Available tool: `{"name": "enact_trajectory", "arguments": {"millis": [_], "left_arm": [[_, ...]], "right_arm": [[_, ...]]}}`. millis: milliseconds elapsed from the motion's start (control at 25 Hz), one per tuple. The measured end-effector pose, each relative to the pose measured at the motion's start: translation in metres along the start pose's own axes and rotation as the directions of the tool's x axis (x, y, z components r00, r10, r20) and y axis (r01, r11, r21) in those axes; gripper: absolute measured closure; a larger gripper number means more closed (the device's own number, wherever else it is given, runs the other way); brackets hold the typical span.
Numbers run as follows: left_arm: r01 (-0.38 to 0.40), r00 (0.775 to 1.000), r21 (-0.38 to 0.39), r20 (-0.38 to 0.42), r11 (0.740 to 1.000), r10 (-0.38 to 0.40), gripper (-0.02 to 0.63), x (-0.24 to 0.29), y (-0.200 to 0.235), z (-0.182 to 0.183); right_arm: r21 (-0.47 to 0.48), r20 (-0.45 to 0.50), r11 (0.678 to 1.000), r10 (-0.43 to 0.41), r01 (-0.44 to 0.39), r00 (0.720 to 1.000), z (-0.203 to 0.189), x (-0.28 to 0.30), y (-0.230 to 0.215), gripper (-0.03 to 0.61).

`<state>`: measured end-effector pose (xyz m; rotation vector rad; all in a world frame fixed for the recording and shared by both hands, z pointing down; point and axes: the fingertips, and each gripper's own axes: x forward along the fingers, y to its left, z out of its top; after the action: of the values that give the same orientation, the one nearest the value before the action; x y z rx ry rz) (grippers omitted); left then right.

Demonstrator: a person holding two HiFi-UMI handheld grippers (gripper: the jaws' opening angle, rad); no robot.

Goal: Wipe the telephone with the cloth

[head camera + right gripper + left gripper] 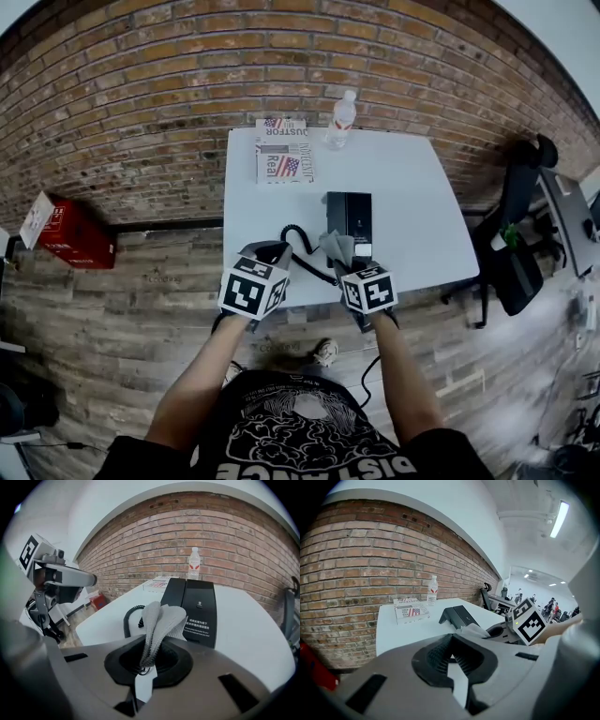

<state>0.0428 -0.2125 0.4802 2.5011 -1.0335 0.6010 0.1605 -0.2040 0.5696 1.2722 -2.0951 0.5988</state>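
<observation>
The black telephone (349, 217) lies near the front of the white table (412, 178), with its coiled cord (298, 246) looping out to the left. My right gripper (345, 259) hovers just in front of the phone, shut on a grey cloth (159, 620). The cloth stands up in folds from the jaws, close to the phone's near end (197, 606). My left gripper (267, 253) hangs over the table's front edge, left of the cord. Its jaws (451, 656) look shut with nothing between them. From there the phone (458, 616) lies ahead to the right.
A water bottle (341, 119) and flag-printed papers (282, 155) sit at the table's back edge against the brick wall. A red box (66, 230) lies on the floor to the left. A black office chair (516, 239) stands right of the table.
</observation>
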Motion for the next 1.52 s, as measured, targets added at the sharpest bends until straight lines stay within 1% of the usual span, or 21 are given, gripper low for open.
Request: {"name": "enact_trajectory", "arguments": {"millis": [200,440,680,1000,1240,1360,1520], "left_arm": [[0.021,1.0,0.012,-0.015,1.0,-0.02,0.607,0.0,-0.003,-0.005],[0.04,0.999,0.033,-0.033,0.999,-0.039,0.607,0.003,-0.007,-0.01],[0.042,0.999,0.041,-0.034,0.998,-0.04,0.607,0.006,-0.002,-0.006],[0.021,0.999,0.025,-0.025,0.999,-0.021,0.607,0.01,0.006,-0.001],[-0.006,1.0,0.004,-0.015,1.0,0.006,0.607,0.01,0.012,0.004],[-0.021,1.0,-0.008,-0.01,1.0,0.021,0.607,0.01,0.015,0.006],[-0.046,0.999,-0.021,-0.01,0.999,0.046,0.607,0.01,0.016,0.005]], "right_arm": [[0.014,-0.013,1.0,-0.006,0.006,1.0,-0.012,0.0,0.006,0.568],[0.044,-0.001,0.999,-0.008,0.008,1.0,-0.021,0.0,0.01,0.567],[0.04,0.017,0.999,-0.012,0.012,1.0,-0.016,-0.006,0.01,0.567],[0.044,0.126,0.997,-0.068,0.063,0.99,0.029,-0.033,-0.015,0.566],[0.022,0.21,0.994,-0.109,0.107,0.972,0.082,-0.042,-0.038,0.568],[-0.018,0.24,0.993,-0.112,0.119,0.964,0.109,-0.042,-0.046,0.568],[-0.094,0.247,0.988,-0.094,0.121,0.964,0.137,-0.034,-0.049,0.566]]}}
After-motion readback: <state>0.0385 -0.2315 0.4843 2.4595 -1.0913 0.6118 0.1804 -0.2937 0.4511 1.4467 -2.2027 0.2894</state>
